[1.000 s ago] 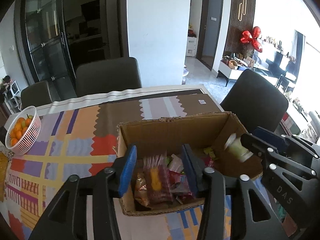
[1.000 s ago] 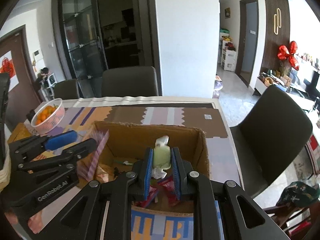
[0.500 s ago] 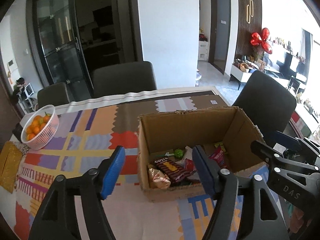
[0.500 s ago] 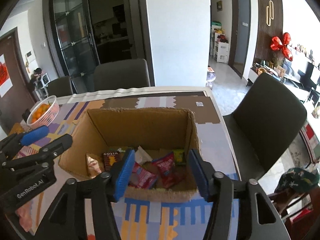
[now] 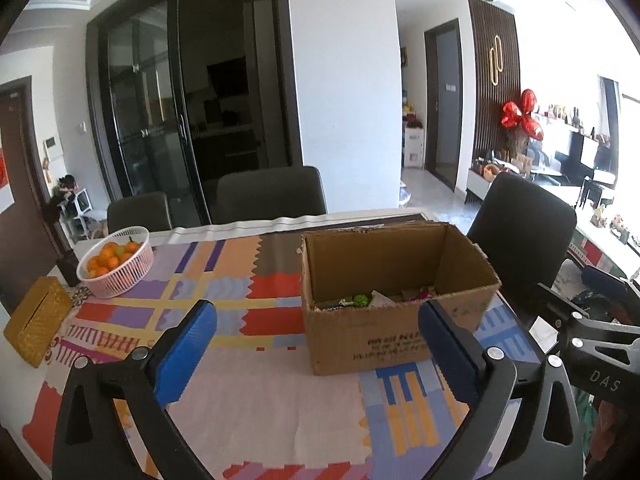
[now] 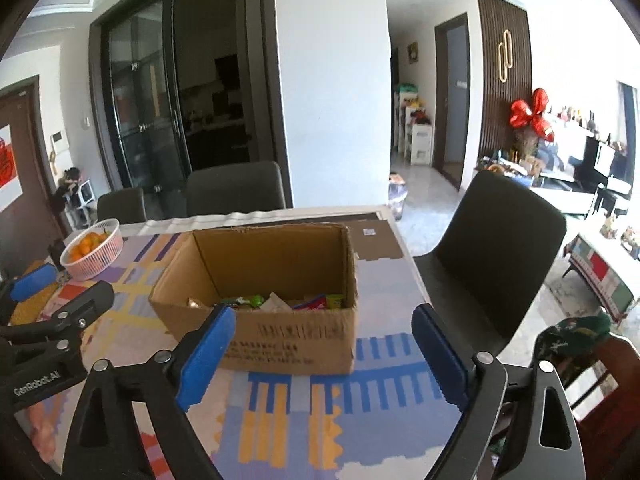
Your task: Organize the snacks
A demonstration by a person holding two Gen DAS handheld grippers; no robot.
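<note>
An open cardboard box stands on the patterned tablecloth; it also shows in the right wrist view. Several snack packets lie in its bottom, seen over the near wall in the right wrist view too. My left gripper is open and empty, pulled back in front of the box. My right gripper is open and empty, also back from the box's near side. Each gripper shows at the edge of the other's view.
A white basket of oranges sits at the table's far left, with a yellow tissue box nearer. Dark chairs stand behind the table and to the right. The table's right edge is close to the box.
Both grippers opened over the box, dropping a packet and a small green bottle inside, then pulled back and up from it; jaws now wide open.
</note>
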